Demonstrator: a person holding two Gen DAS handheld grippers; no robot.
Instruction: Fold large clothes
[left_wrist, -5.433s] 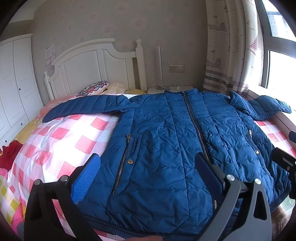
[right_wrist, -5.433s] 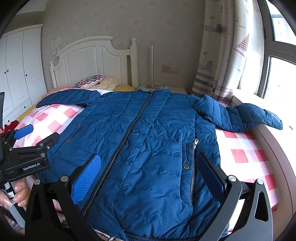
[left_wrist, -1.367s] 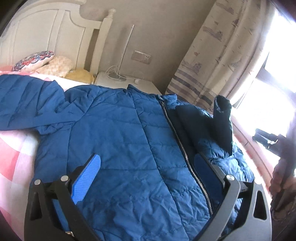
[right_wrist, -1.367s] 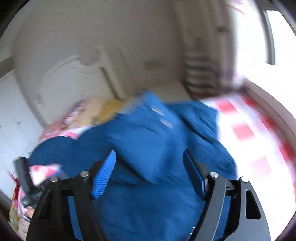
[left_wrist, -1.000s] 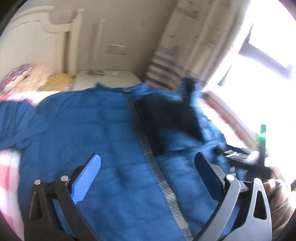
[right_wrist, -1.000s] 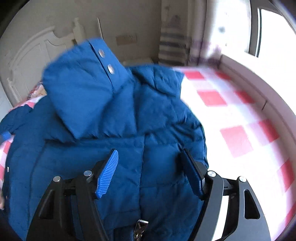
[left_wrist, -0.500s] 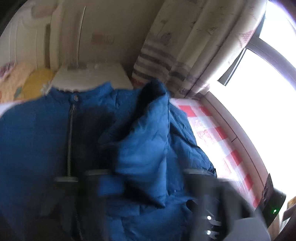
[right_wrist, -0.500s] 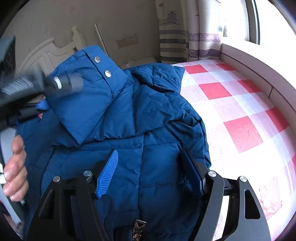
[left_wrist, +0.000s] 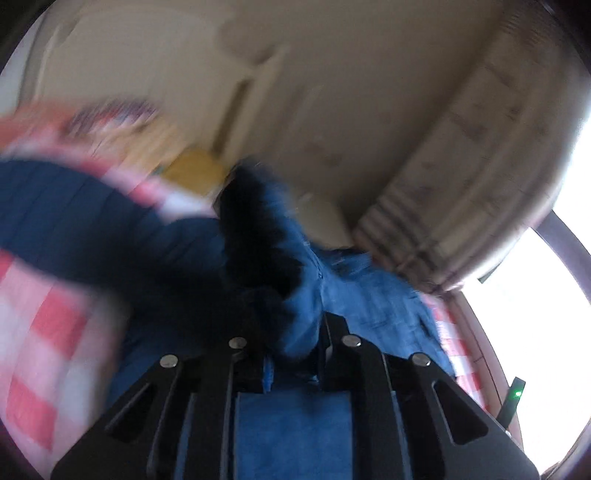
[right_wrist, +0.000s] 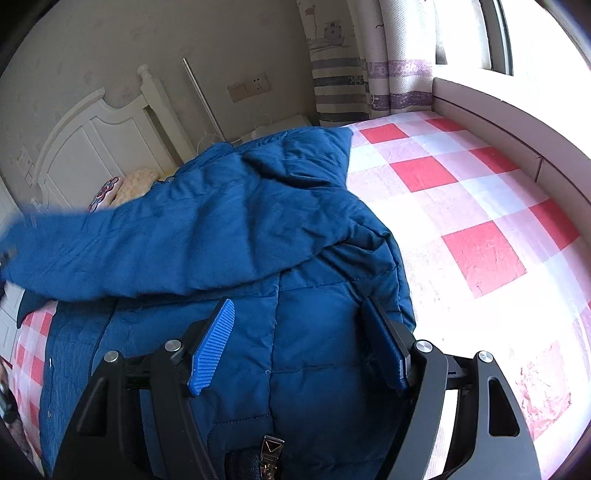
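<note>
A big blue quilted jacket (right_wrist: 303, 369) lies on the checked bed. Its right sleeve (right_wrist: 129, 251) is pulled across the body toward the left edge of the right wrist view. In the blurred left wrist view my left gripper (left_wrist: 295, 336) has its jaws nearly together, just opening a little, with the sleeve's end (left_wrist: 299, 295) bunched between them. My right gripper (right_wrist: 297, 314) stands open low over the jacket's right side; the fabric lies under and between its blue pads (right_wrist: 214, 343) without being pinched.
Red and white checked sheet (right_wrist: 461, 206) lies bare to the right of the jacket. A window ledge (right_wrist: 498, 110) and curtain (right_wrist: 351, 55) border that side. White headboard (right_wrist: 92, 147) and pillows (right_wrist: 107, 192) stand at the far end.
My left gripper went from wide open to nearly shut on the sleeve's end and swung it leftward across the jacket. The right gripper stayed put over the jacket.
</note>
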